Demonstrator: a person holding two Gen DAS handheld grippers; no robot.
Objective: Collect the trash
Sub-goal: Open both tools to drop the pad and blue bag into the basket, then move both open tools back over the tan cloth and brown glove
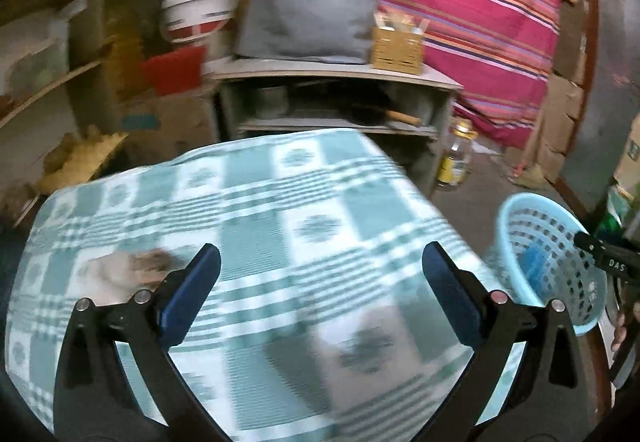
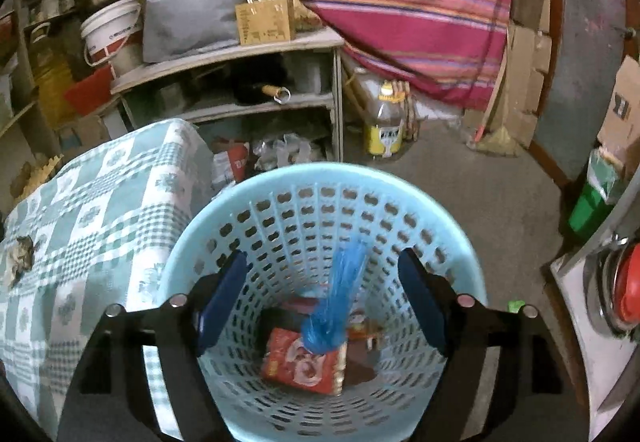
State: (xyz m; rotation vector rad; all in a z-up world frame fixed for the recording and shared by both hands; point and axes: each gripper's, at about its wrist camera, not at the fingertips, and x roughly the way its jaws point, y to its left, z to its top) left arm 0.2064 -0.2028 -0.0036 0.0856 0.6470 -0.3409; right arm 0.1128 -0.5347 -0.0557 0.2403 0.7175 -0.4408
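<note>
A light blue plastic basket (image 2: pixel 320 178) stands on the floor beside the table. Inside it a blue plastic bag (image 2: pixel 332 306) lies over a red snack wrapper (image 2: pixel 296 366) and other wrappers. My right gripper (image 2: pixel 320 290) is open and empty above the basket's mouth. My left gripper (image 1: pixel 320 274) is open and empty above the green checked tablecloth (image 1: pixel 256 202). A crumpled pale piece of trash (image 1: pixel 124 270) lies on the cloth just left of the left finger; it also shows in the right wrist view (image 2: pixel 18 260). The basket (image 1: pixel 540 262) is at the table's right.
A grey shelf unit (image 1: pixel 336 98) with a grey bag and a cardboard box stands behind the table. An oil bottle (image 2: pixel 384 118) stands on the floor. A red striped cloth (image 2: pixel 400 2) hangs behind. Buckets and clutter lie at left, boxes at right.
</note>
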